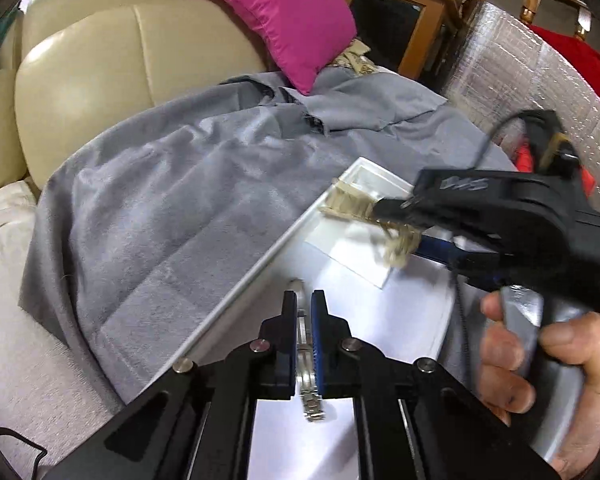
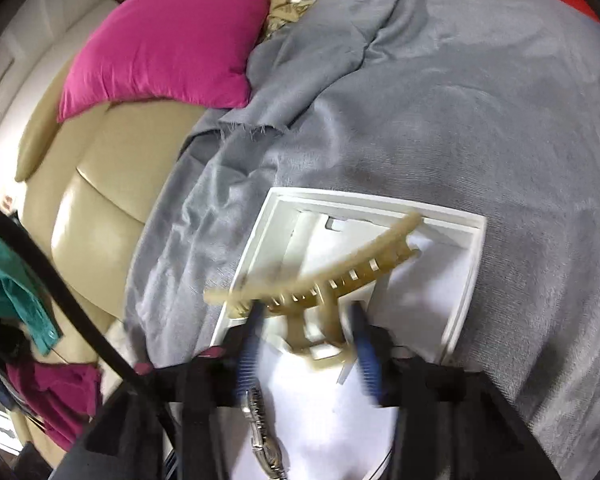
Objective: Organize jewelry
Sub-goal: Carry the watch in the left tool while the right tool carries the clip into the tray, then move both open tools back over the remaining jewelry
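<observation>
My left gripper point(image 1: 304, 300) is shut on a silver metal watch band point(image 1: 312, 408), which hangs between its blue pads over the white jewelry tray point(image 1: 260, 268). The same watch point(image 2: 260, 432) shows at the bottom of the right wrist view. A beige hair claw clip point(image 2: 340, 280) lies tilted over the tray's small compartments point(image 2: 472, 272), its handles between the spread blue pads of my right gripper point(image 2: 307, 316), which stands open. From the left wrist view, the right gripper point(image 1: 404, 228) reaches in from the right with the clip point(image 1: 352, 206) at its tips.
The tray rests on a grey cloth point(image 1: 160, 200) spread over a beige leather sofa point(image 1: 100, 80). A pink cushion point(image 1: 284, 12) lies behind it. A person's hand point(image 1: 540, 360) grips the right tool's handle. Silver foil sheeting point(image 1: 520, 72) stands at the far right.
</observation>
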Demonstrator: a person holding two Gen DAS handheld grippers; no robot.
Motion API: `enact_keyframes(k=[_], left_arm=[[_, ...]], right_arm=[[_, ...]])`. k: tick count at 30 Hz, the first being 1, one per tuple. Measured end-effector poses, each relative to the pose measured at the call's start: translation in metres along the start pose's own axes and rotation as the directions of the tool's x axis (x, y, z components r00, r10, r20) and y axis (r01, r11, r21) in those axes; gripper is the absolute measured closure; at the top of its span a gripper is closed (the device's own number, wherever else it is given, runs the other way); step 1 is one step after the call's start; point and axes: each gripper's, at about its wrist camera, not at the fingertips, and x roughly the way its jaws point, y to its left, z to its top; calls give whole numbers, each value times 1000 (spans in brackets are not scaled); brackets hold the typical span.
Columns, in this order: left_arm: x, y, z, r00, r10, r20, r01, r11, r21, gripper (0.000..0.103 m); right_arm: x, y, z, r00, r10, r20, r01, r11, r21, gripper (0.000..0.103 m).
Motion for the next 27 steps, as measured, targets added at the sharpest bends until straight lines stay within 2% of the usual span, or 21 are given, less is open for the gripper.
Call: enact_keyframes(k=[1,3,7,9,11,14,15,18,21,27], left_arm=[[0,2,0,1000,16,2,-16,1000,-6,96],[-1,2,2,1000,28,11,-28,1000,-9,96],[-8,-2,1,998,36,46,-36,999,11,95],[-13,-10,0,997,33,68,-36,998,42,87],[-19,-22,-4,995,25,93,-33,996,81,78],[-29,-41,-13,993,-14,113,-2,990,140,71],[-31,-48,-15,993,-26,115,8,987,160,65],[-42,-77,-30,990,-75,122,44,970,238,53],[-54,-112,-50,983,-142,113,99,940,326,48],[-67,-169,-89,969,-241,55,192,873,449,46]], right_arm=[[-6,-2,0,1000,25,13,-25,1000,18,37],[-19,-2,0,997,60,40,-61,998,20,37],[-60,-1,-8,990,73,118,-70,997,-27,37],[-83,-4,-17,986,54,161,-45,997,-55,41],[-110,-13,-30,981,37,190,-24,997,-68,53],[-153,-37,-55,971,-15,240,29,998,-57,54],[-167,-47,-64,967,-24,254,37,998,-47,54],[-215,-81,-94,952,-69,299,72,997,2,54],[-267,-121,-127,931,-121,343,110,993,52,54],[-355,-205,-191,884,-210,417,139,971,195,54]])
